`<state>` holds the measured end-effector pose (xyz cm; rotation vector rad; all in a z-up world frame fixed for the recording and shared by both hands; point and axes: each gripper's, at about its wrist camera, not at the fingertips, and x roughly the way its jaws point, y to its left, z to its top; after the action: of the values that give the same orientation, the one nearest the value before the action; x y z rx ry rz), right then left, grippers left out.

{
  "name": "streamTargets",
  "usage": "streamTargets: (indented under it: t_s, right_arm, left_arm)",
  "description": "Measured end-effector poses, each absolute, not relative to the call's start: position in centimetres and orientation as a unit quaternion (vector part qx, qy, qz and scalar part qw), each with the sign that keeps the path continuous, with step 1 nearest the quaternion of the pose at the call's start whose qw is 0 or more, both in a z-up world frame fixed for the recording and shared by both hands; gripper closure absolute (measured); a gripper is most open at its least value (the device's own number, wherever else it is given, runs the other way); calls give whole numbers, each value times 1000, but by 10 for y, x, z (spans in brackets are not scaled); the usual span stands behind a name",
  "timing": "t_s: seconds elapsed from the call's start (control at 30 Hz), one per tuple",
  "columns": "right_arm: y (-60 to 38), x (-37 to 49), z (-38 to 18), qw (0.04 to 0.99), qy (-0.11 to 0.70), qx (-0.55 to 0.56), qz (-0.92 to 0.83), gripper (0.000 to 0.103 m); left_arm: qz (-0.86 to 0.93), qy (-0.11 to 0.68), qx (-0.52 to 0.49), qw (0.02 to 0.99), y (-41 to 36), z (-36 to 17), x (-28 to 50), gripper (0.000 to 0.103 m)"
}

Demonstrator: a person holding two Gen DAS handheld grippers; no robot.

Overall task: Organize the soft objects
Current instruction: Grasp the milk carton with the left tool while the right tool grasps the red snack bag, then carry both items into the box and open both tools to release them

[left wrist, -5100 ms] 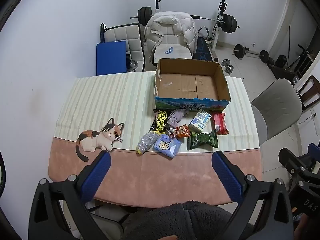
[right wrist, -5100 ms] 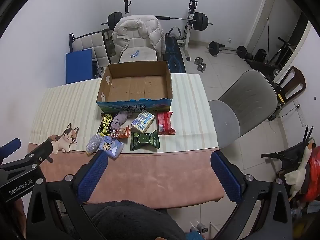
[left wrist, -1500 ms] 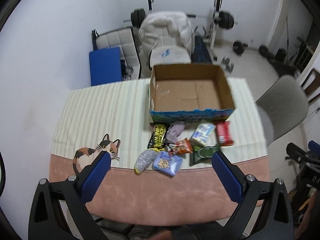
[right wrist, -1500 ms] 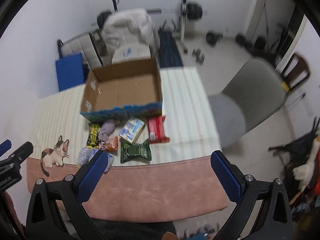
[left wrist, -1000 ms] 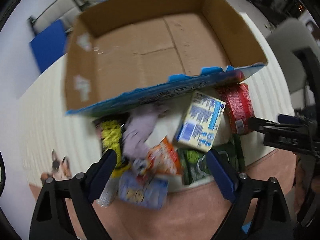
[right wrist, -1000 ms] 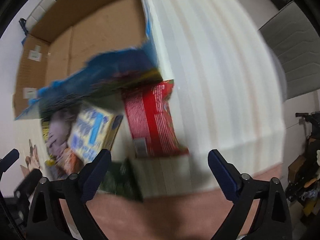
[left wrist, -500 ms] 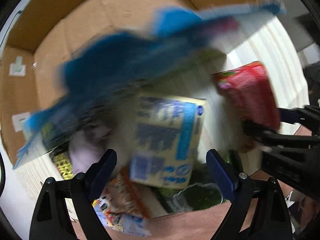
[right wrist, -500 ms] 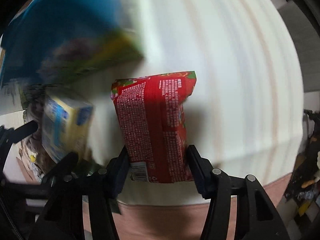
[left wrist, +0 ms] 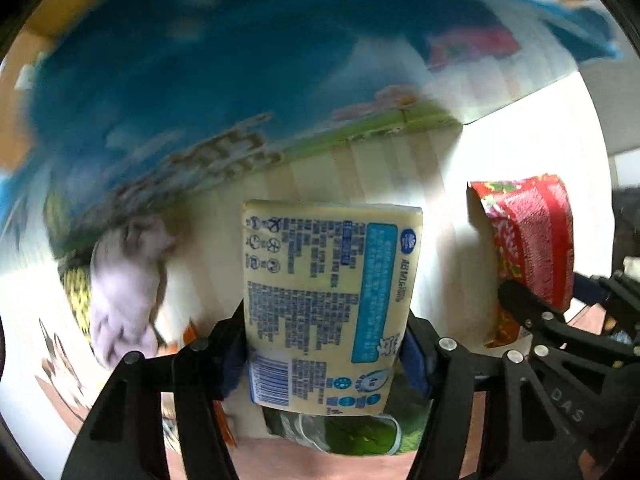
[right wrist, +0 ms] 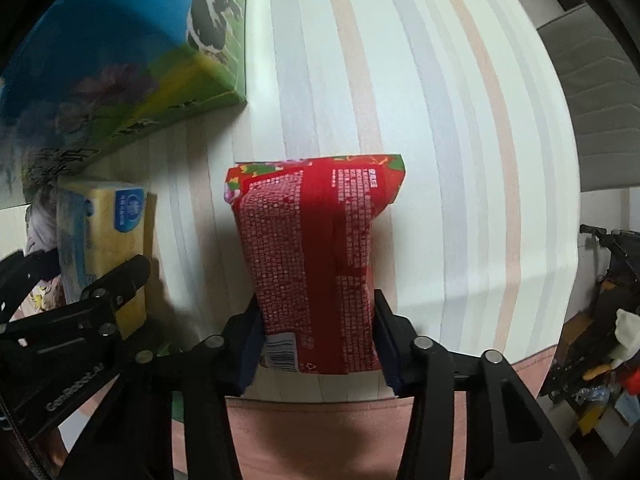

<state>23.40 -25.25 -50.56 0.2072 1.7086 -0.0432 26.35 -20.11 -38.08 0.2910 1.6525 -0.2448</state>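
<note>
Grasp step: the left claw [left wrist: 324, 356] has just closed on the yellow tissue pack [left wrist: 328, 300], the right claw [right wrist: 318, 344] on the red packet [right wrist: 316, 256], both on the tabletop [right wrist: 440, 120]. Next, I judge, lift both into the cardboard box [right wrist: 120, 40].

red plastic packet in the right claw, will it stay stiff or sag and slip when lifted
The red plastic packet looks soft: its sides pinch inward where the right claw presses, so it will probably squash rather than stay rigid. Gripped near one end, the far end may droop. The glossy film could be slippery, though the dented-in grip likely holds it.
</note>
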Motion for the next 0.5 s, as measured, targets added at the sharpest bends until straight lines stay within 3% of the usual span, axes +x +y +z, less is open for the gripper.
streamTargets:
  t_s: [0.33, 0.5]
  right_arm:
    - [-277, 200, -409, 686, 707, 166, 49, 56]
    - [-266, 228, -351, 711, 672, 184, 93, 56]
  left_arm:
    - [-99, 678, 29, 727, -182, -262, 244, 42]
    - [-109, 661, -7, 743, -159, -202, 278, 42]
